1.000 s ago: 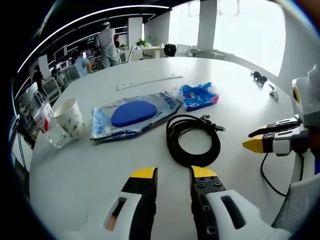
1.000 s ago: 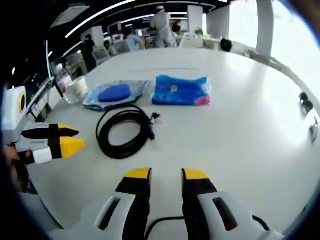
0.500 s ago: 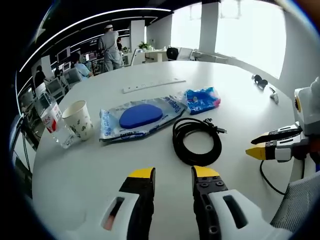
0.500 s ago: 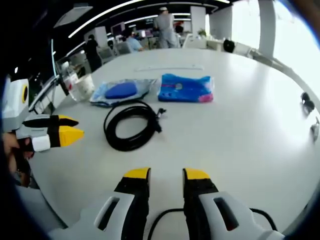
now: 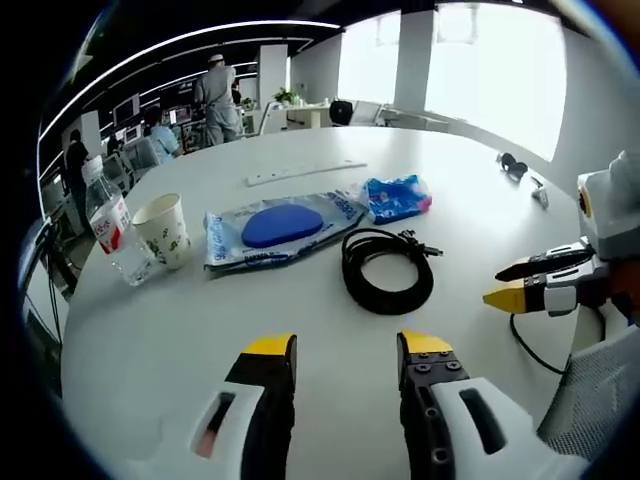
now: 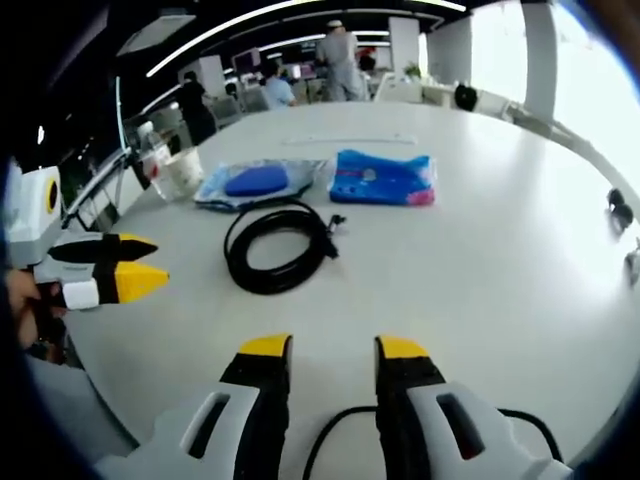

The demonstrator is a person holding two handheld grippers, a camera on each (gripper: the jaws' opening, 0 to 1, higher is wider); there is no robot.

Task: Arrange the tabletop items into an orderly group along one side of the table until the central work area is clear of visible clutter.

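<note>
On the white round table [image 5: 300,330], a loose cluster of items is sitting toward the far left side as the left gripper view shows it: a clear water bottle [image 5: 112,232] is standing upright at the edge, with a paper cup [image 5: 166,230] just beside it, then a clear packet holding a blue oval sponge [image 5: 281,229], and a blue snack pack [image 5: 398,196] touching that packet's far end. A coiled black cable [image 5: 386,270] is lying near the packet, on the side closer to the grippers, its plug pointing toward the pack. Beyond them a long white strip [image 5: 305,173] is lying flat, and a small dark object [image 5: 511,163] is resting well apart near the table's far right edge. The left gripper [image 5: 340,352] is hovering above bare tabletop with its yellow-tipped jaws standing apart and holding nothing. The right gripper [image 6: 333,350] is doing likewise in the right gripper view, jaws parted and empty, a thin black wire [image 6: 340,438] running beneath it. Each gripper is showing at the side of the other's view. People are standing in the office behind.
</note>
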